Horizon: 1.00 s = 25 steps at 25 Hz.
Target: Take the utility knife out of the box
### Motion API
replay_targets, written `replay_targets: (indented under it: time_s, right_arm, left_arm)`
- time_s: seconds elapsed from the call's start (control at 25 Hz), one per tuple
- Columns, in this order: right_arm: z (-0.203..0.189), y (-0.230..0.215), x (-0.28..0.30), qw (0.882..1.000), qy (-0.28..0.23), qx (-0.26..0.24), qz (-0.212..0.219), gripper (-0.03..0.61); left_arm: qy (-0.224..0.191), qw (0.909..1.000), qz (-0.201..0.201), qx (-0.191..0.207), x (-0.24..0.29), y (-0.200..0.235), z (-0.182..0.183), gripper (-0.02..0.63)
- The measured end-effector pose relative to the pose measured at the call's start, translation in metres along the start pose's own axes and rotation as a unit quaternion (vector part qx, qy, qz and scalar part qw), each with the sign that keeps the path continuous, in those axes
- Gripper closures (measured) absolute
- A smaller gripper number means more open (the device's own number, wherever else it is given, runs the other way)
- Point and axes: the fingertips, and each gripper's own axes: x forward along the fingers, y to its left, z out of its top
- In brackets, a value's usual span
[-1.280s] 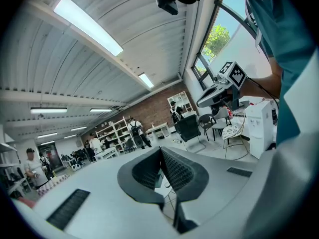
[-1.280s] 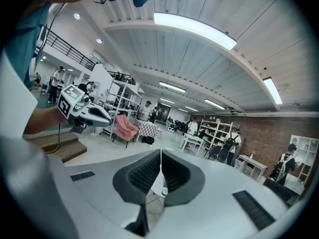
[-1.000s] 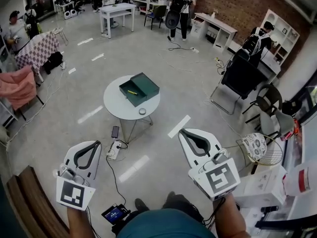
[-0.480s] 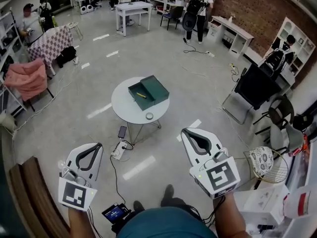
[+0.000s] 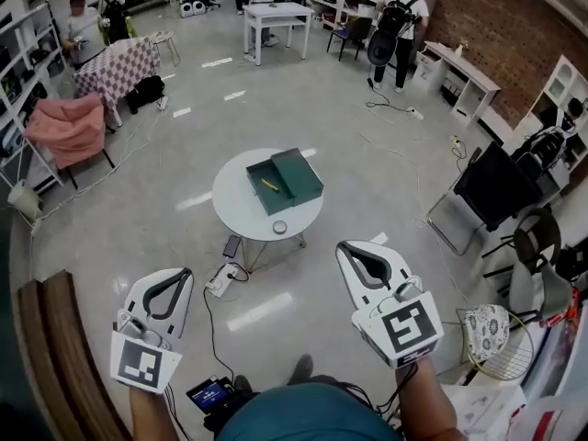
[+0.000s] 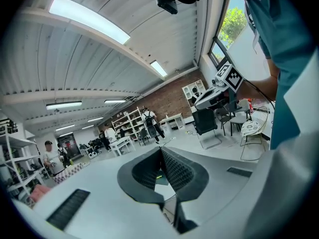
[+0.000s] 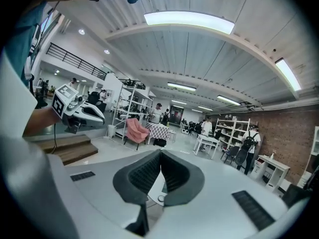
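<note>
Probably light and rigid, the utility knife (image 5: pixel 269 185) suits a mid-handle pinch; left gripper (image 5: pixel 186 272) and right gripper (image 5: pixel 339 245) are closed, empty.

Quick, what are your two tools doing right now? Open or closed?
Left tool: closed, holding nothing.
Right tool: closed, holding nothing.

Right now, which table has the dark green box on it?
The round white table in the middle of the floor holds the open dark green box. The long white table and the checked-cloth table stand farther back, without it.
</note>
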Motion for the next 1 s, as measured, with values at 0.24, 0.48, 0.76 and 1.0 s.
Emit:
replay_targets:
  time_s: [0.24,0.48,0.76,1.0]
  right_arm:
    - [-0.02,-0.043,0.008,1.0,-0.002,0.005,0.022,0.541]
    - [-0.048,-0.086,-0.004,0.999,0.015,0.027,0.014,0.541]
    - [-0.06,-0.12,-0.007,0.999,0.014,0.045,-0.02,0.541]
    - [-0.058,-0.146,-0.007,0.995,0.035,0.056,-0.078,0.541]
  left_arm:
    - [0.023,0.9991,0.019,-0.031,0.037,-0.016,0.004,0.594]
    - [0.024,0.9994,0.008,-0.024,0.078,-0.047,0.016,0.595]
    - [0.019,0.9995,-0.007,-0.022,0.111,-0.037,0.025,0.595]
    - [-0.016,0.9971,-0.073,0.009,0.16,-0.025,0.034,0.594]
